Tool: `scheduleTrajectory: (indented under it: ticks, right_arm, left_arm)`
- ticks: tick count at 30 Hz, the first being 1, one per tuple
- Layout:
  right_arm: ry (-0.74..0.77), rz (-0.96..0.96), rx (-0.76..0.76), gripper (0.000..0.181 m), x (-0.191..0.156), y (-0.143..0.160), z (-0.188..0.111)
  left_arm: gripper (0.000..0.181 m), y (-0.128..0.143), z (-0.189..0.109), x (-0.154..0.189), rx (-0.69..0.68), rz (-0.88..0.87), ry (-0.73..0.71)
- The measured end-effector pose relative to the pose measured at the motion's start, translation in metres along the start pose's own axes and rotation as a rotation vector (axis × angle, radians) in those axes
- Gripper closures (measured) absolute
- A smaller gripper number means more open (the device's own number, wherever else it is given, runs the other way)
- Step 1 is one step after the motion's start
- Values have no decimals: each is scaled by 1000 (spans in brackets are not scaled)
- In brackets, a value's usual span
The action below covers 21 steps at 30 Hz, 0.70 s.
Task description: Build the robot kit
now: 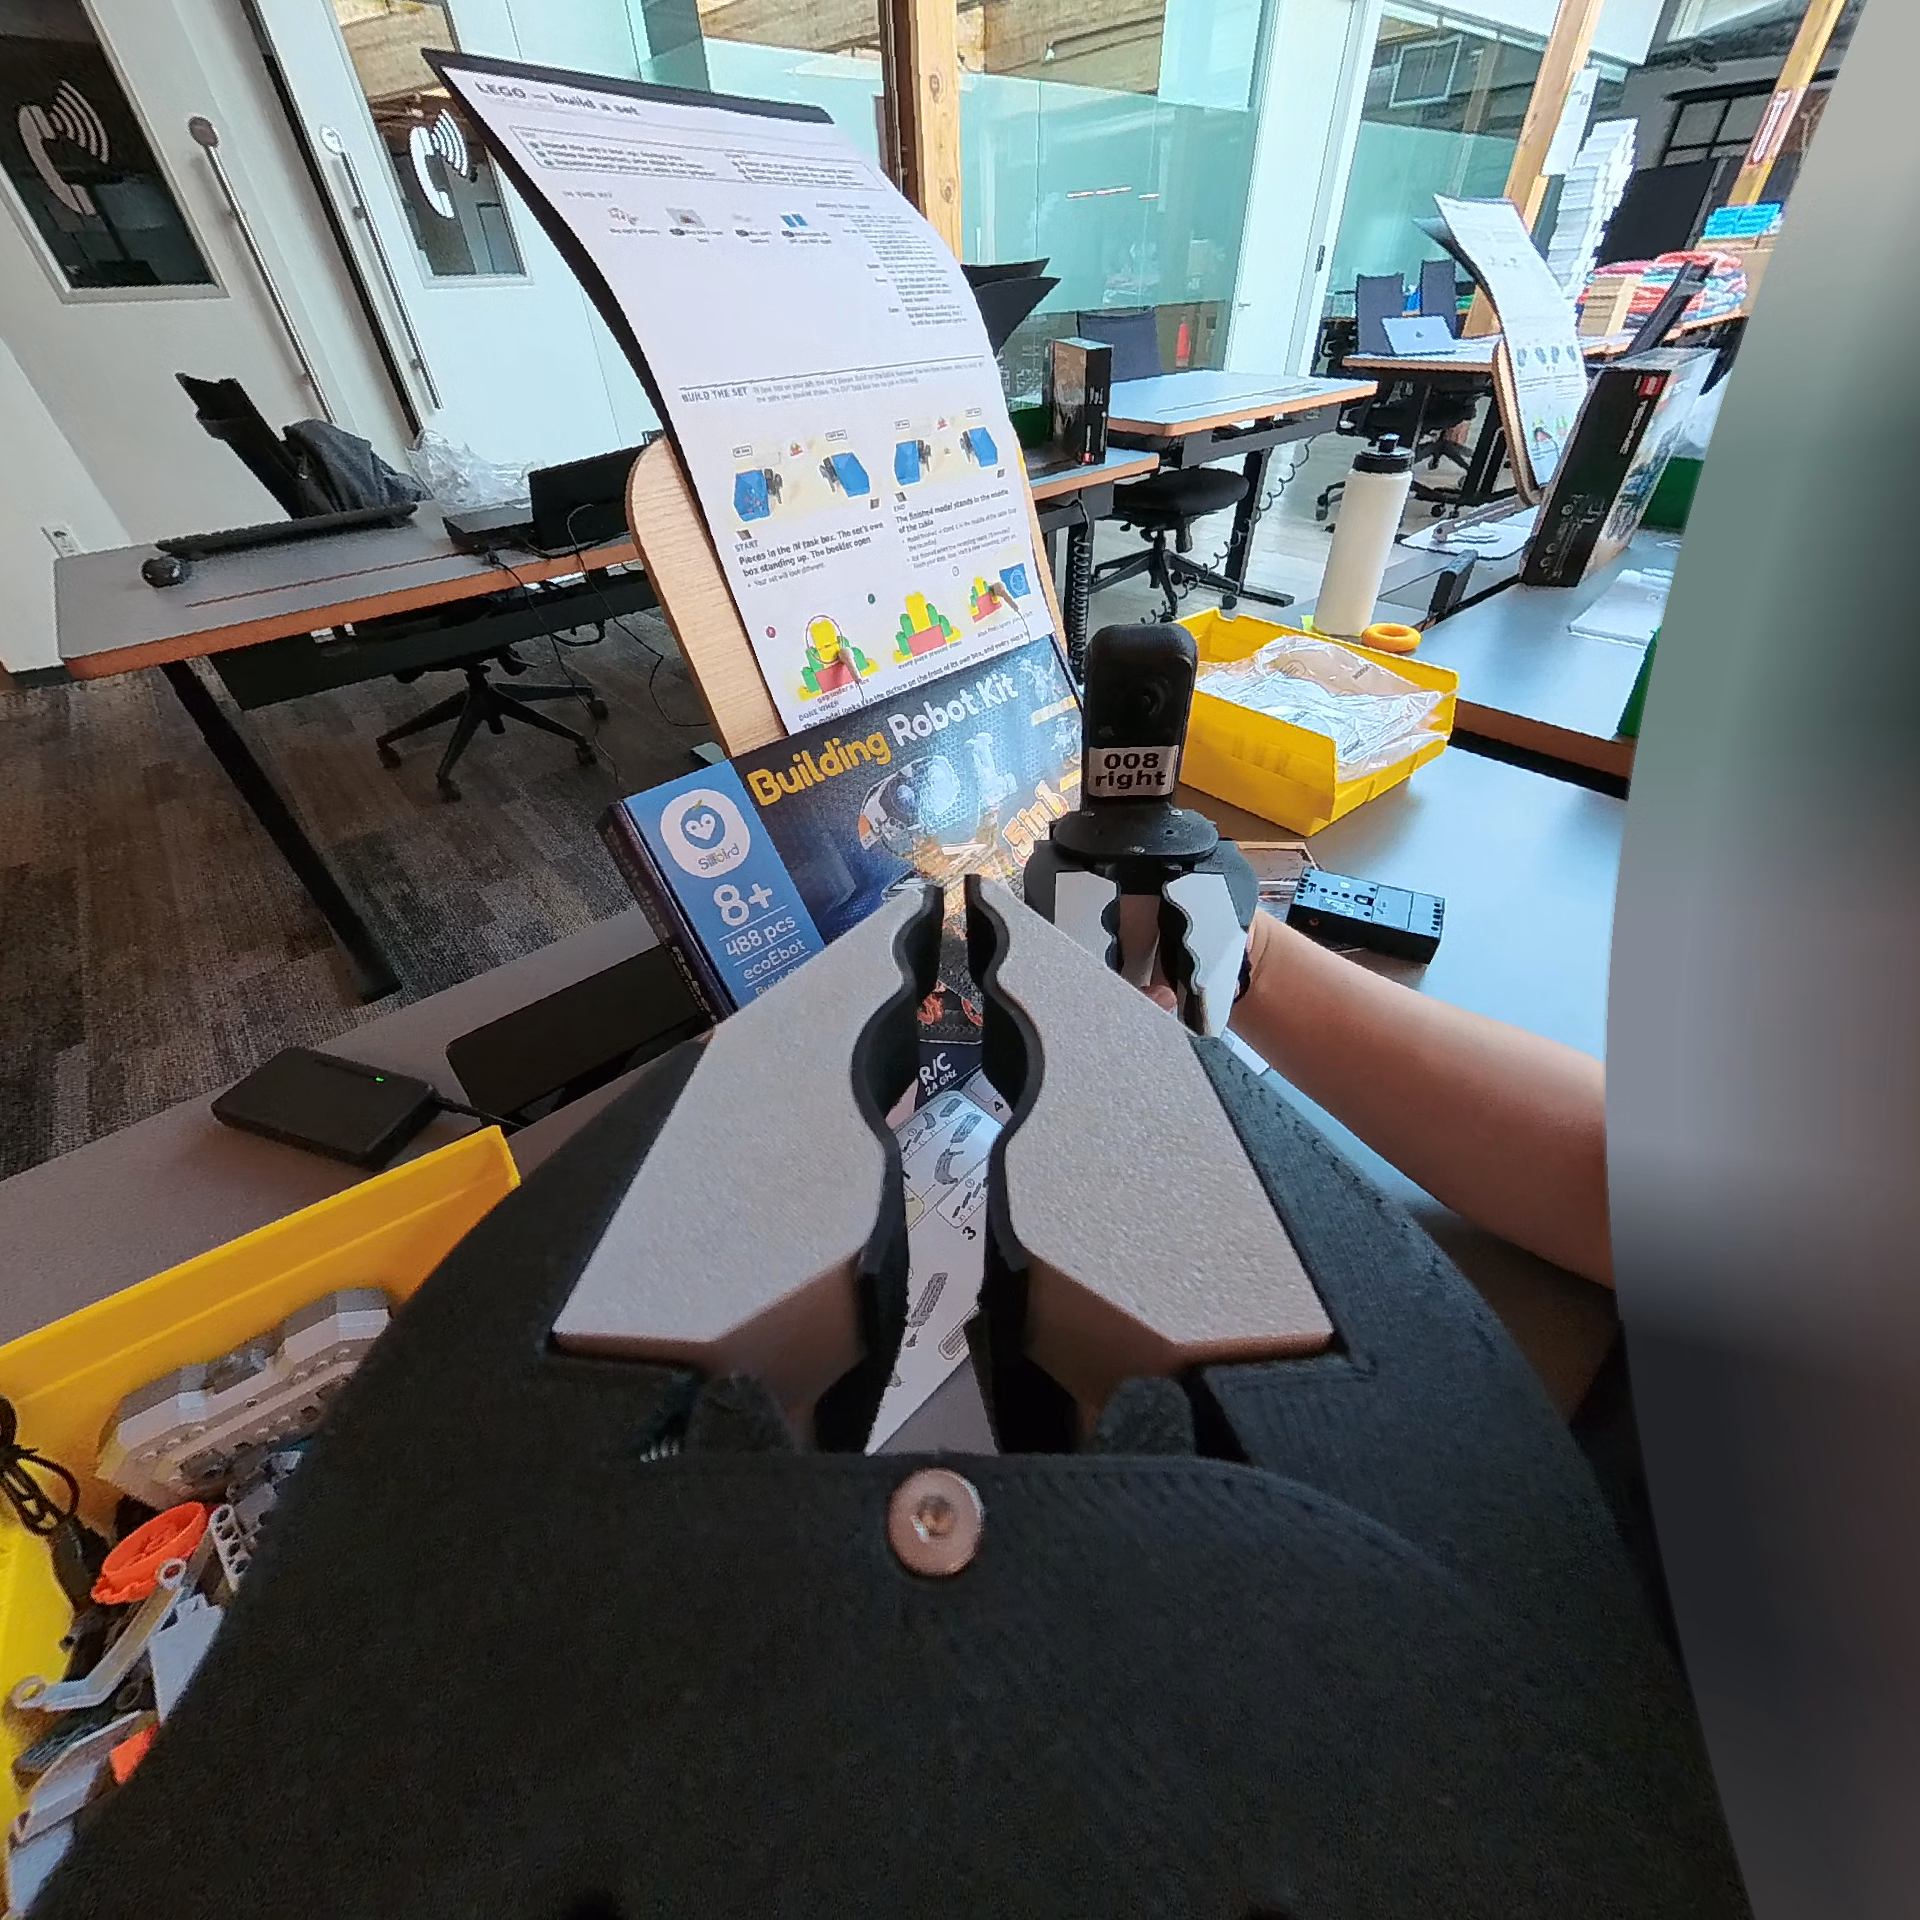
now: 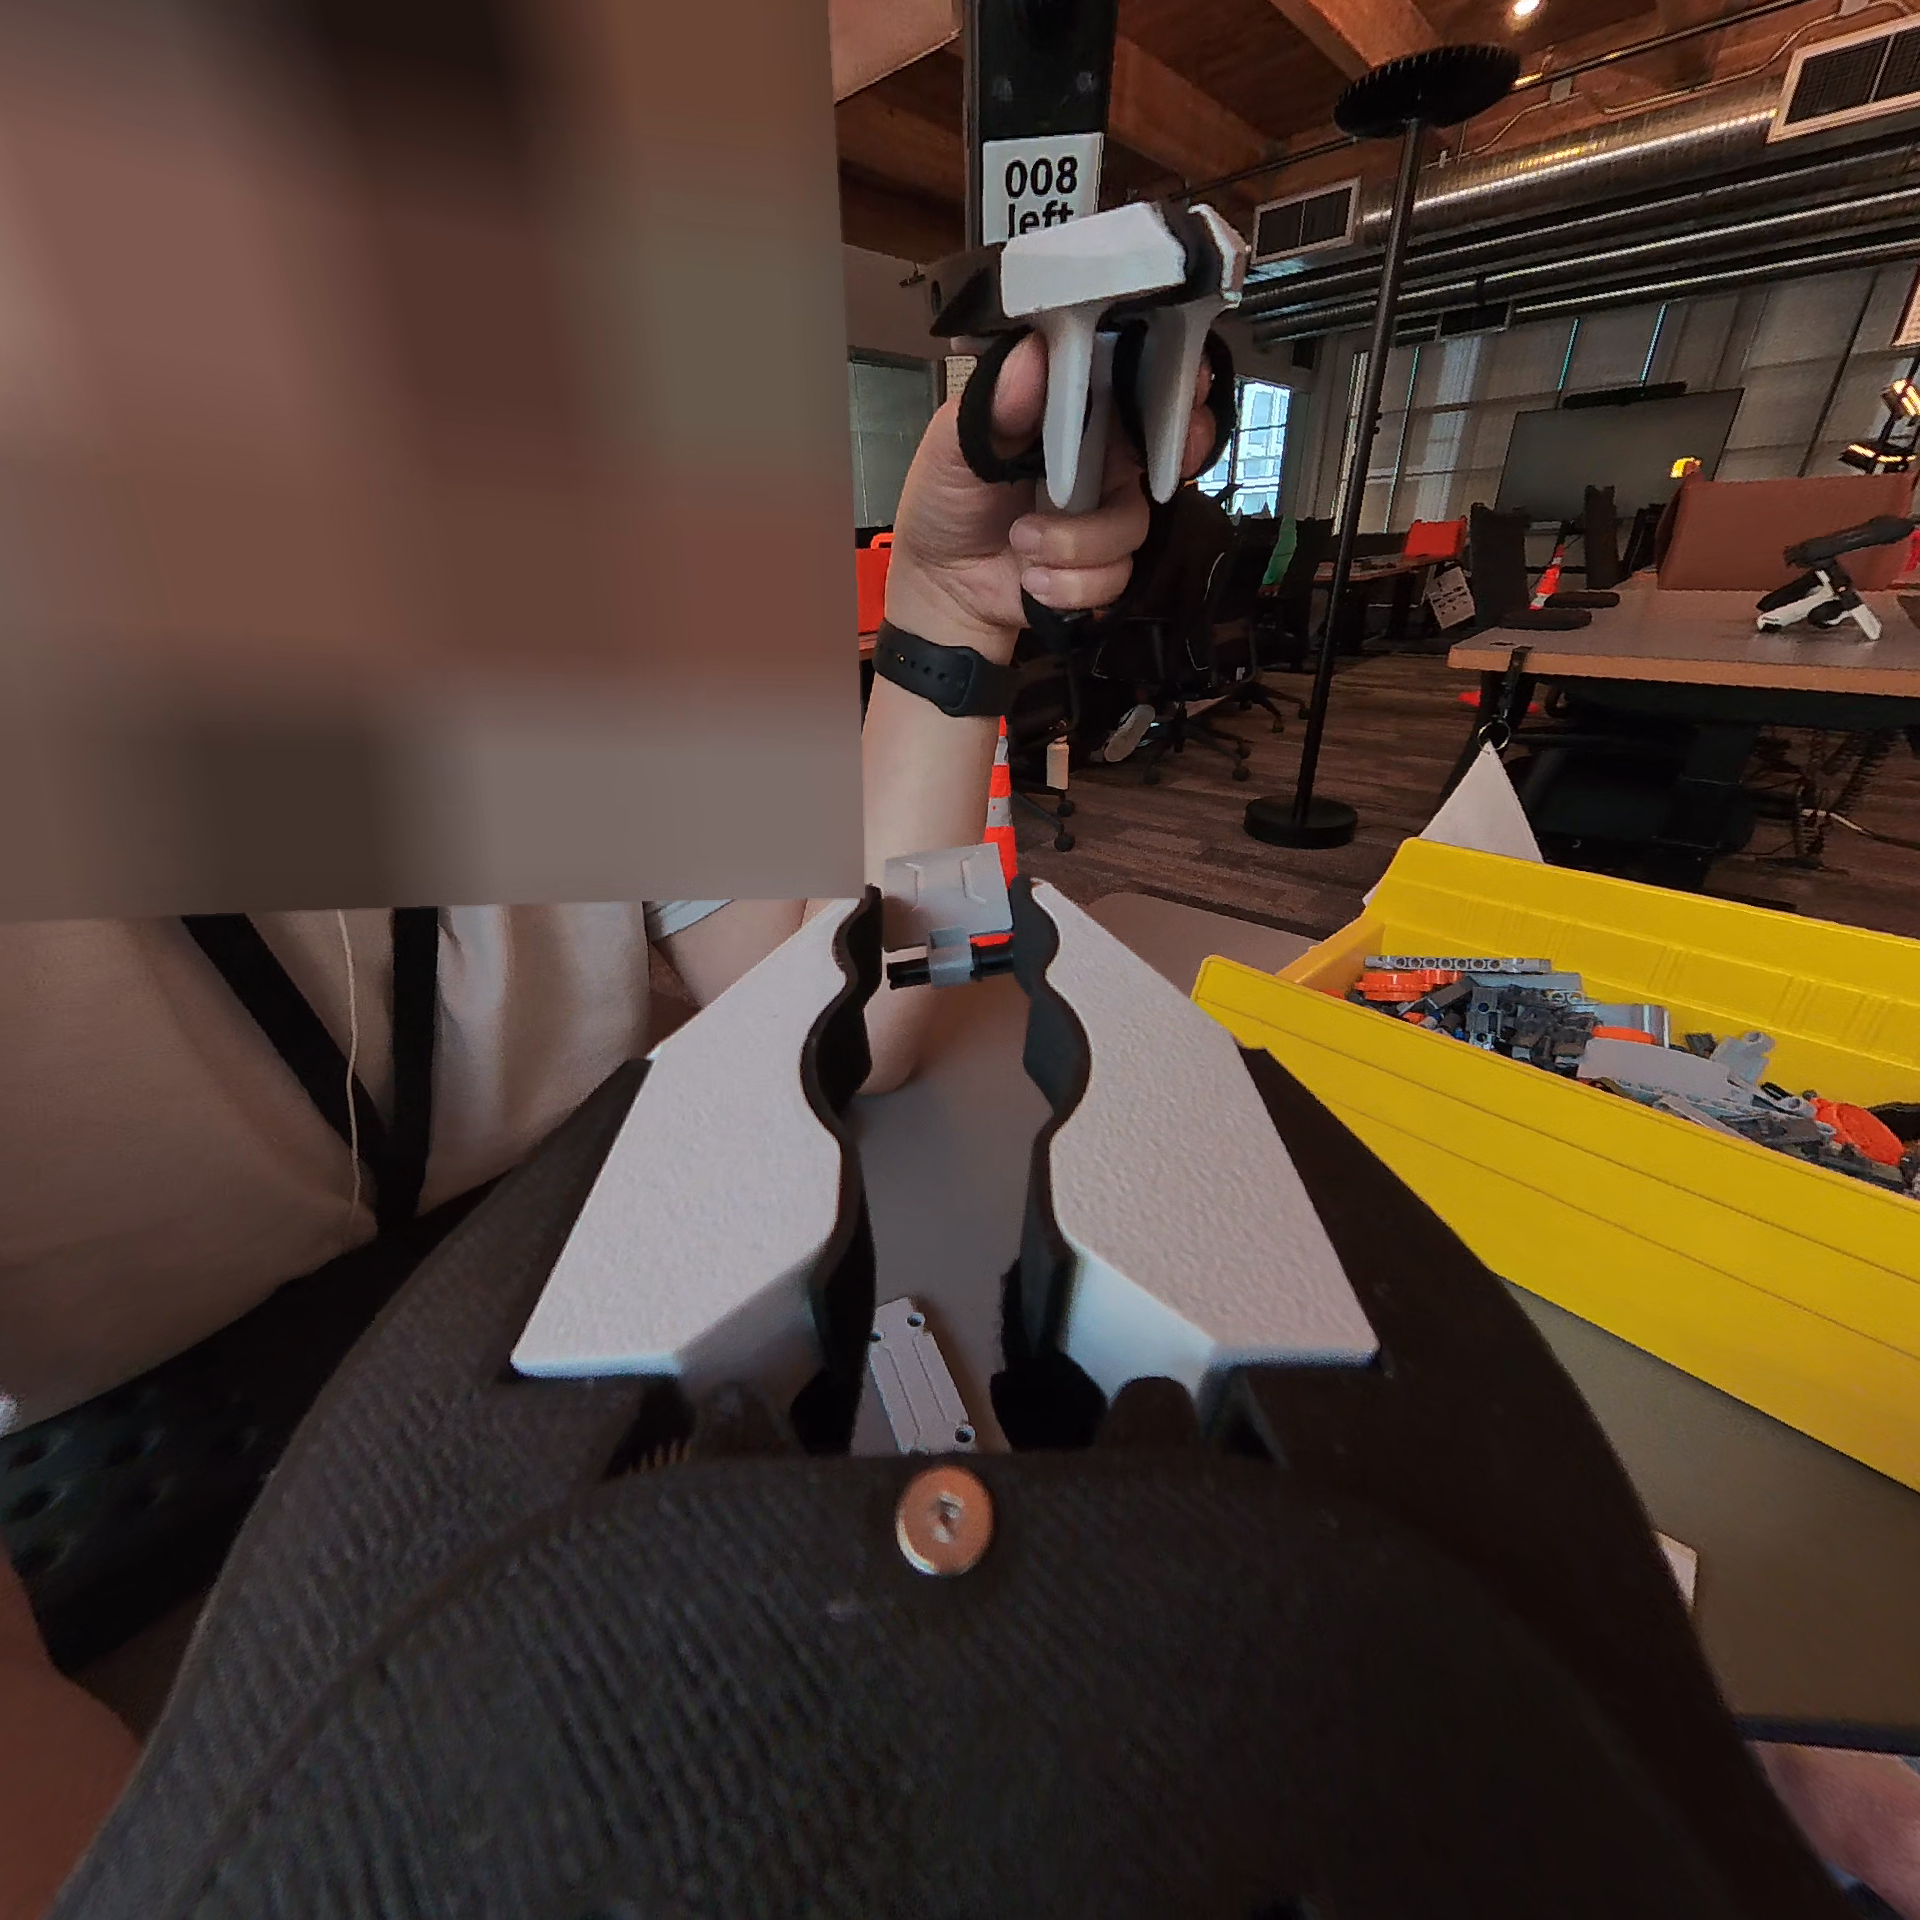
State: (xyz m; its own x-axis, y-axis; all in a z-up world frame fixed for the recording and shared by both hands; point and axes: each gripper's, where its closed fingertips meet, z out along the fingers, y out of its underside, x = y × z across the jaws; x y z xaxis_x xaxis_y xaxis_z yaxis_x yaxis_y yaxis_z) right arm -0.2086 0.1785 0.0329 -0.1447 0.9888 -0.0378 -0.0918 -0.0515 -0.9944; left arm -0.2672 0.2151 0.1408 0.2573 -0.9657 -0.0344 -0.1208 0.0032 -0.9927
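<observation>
My left gripper (image 1: 954, 899) is shut and empty, its tips nearly touching, held up above an open instruction booklet (image 1: 945, 1195) on the table. It also shows raised high in the right wrist view (image 2: 1210, 249), held by a hand. My right gripper (image 2: 943, 912) is shut on a small grey brick assembly (image 2: 948, 914) with a black pin through it, held above the table. The right gripper also shows in the left wrist view (image 1: 1143, 966), just right of and beyond my left fingertips. A flat grey piece (image 2: 914, 1392) lies on the table under the right gripper.
A yellow bin (image 2: 1558, 1174) of several grey, black and orange pieces stands to the right, and shows at lower left in the left wrist view (image 1: 260, 1288). A blue kit box (image 1: 821, 862) leans on a wooden stand with an instruction sheet (image 1: 831, 364). Another yellow bin (image 1: 1278, 779) holds plastic bags. A black box (image 1: 1366, 914) lies beyond.
</observation>
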Motion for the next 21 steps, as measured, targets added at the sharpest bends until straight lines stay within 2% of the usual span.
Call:
scheduleTrajectory:
  ticks: [7,12,16,21]
  right_arm:
    - [-25,1,-27,158,-4,5,1]
    - [-109,-8,-97,158,-20,16,9]
    - [-229,-10,-160,157,-44,25,16]
    - [-486,-78,-173,157,-96,23,15]
  left_arm:
    - [179,1,1,0,-4,1,0]
    - [179,1,0,0,-3,0,-2]
    - [179,1,0,0,-4,1,-4]
    - [179,1,0,0,-4,2,-4]
